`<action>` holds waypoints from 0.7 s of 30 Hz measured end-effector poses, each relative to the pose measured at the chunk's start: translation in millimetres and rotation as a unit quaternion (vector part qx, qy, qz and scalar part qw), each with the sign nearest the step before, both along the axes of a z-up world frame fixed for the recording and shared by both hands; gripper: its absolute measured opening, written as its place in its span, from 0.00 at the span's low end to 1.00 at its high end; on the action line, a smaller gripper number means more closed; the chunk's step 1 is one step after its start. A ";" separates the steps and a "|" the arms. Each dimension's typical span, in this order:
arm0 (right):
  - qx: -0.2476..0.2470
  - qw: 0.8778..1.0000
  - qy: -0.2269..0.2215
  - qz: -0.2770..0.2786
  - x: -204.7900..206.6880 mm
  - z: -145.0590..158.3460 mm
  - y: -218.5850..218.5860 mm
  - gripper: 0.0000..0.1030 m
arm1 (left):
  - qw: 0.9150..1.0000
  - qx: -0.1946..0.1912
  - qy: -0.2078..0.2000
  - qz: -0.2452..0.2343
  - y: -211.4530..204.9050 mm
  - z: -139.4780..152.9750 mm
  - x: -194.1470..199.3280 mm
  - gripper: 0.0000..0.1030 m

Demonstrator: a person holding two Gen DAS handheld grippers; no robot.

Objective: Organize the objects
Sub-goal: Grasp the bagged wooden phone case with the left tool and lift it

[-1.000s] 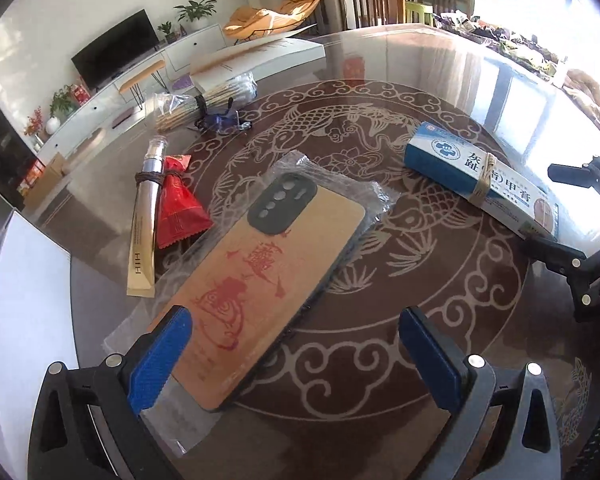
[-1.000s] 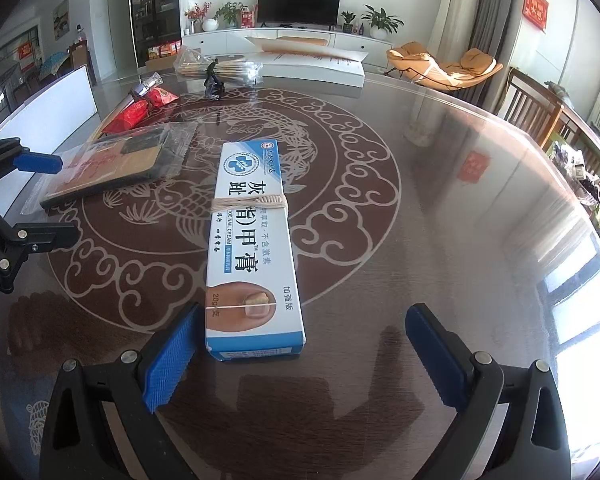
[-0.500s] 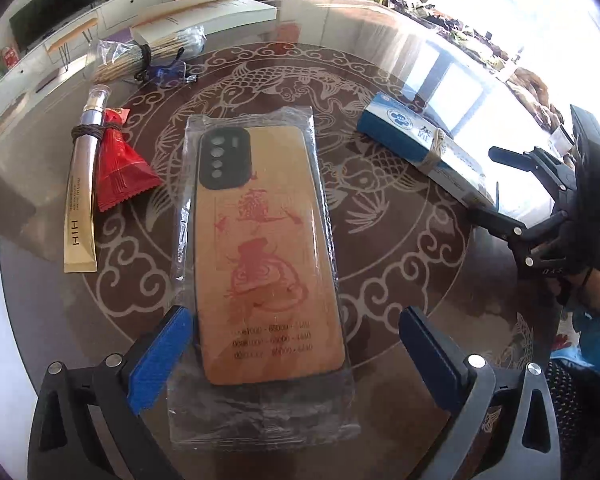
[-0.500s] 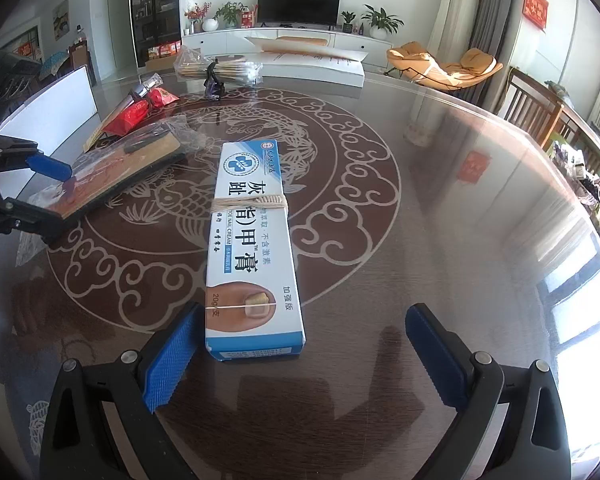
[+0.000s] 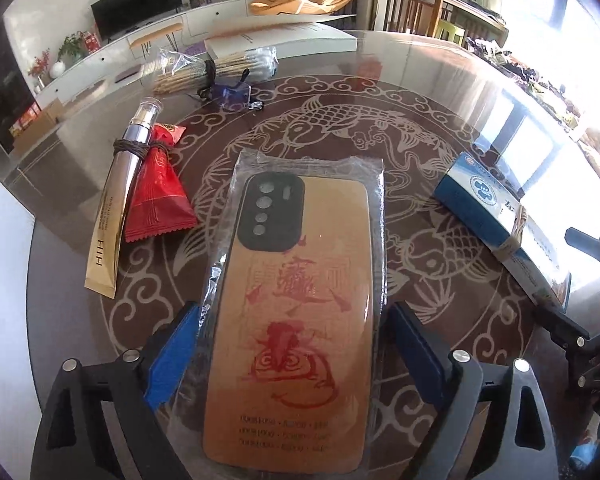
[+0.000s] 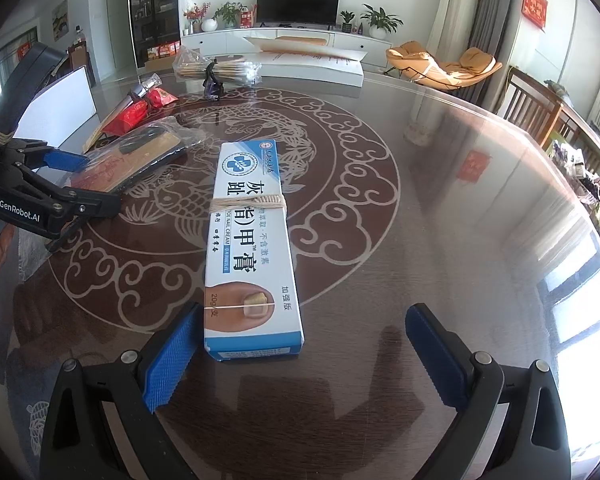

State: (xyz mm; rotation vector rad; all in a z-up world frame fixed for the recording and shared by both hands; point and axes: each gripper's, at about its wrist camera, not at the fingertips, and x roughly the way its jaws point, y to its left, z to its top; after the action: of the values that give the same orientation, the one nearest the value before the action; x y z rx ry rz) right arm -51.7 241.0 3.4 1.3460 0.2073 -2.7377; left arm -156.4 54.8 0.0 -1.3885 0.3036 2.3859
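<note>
the left gripper (image 5: 296, 344) has just been closing its jaws on the phone case (image 5: 296, 304), an orange case with red print sealed in a clear bag; the blue pads now sit against the bag's two long edges near the case's lower half. the case lies flat at the middle of the round glass bench (image 5: 440, 92). left of the case lie a gold tube (image 5: 116, 208) and a red sachet (image 5: 158, 196), tied together with cord. beyond the case, toward the far rim, is a bundle of cotton swabs (image 5: 216, 68). right of the case lies the blue and white cream box (image 6: 248, 240), wound with twine. the right gripper (image 6: 300, 356) stands wide open around the box's near end, its left pad just beside the box, the right pad well apart from it.
</note>
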 end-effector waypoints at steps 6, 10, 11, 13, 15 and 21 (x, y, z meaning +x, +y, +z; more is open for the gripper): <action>0.000 1.000 0.000 -0.004 -0.6 0.1 0.6 0.97 | 0.992 0.009 0.029 0.125 -16.1 -2.9 62.5 0.73; 0.001 1.000 0.000 -0.004 -0.5 0.2 0.6 0.97 | 0.979 0.010 0.046 0.197 -29.0 -9.0 119.5 0.87; 0.001 1.000 0.000 -0.004 -0.5 0.2 0.5 0.97 | 0.977 0.010 0.047 0.208 -31.9 -12.1 125.2 0.99; 0.001 1.000 0.001 -0.003 -0.3 0.4 1.0 0.97 | 0.977 0.009 0.042 0.211 -34.1 -12.5 125.4 1.00; 0.001 1.000 0.001 -0.003 -0.4 0.7 1.1 0.97 | 0.977 0.010 0.040 0.208 -33.9 -13.1 121.0 1.00; 0.005 1.000 0.002 -0.006 -0.2 1.6 1.4 0.97 | 0.977 0.011 0.044 0.210 -34.6 -14.6 128.5 1.00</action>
State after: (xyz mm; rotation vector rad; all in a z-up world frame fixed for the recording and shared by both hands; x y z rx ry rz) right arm -51.9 242.4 4.9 1.3486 0.2150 -2.7542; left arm -27.9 20.2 -14.6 -1.4573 0.0026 2.7824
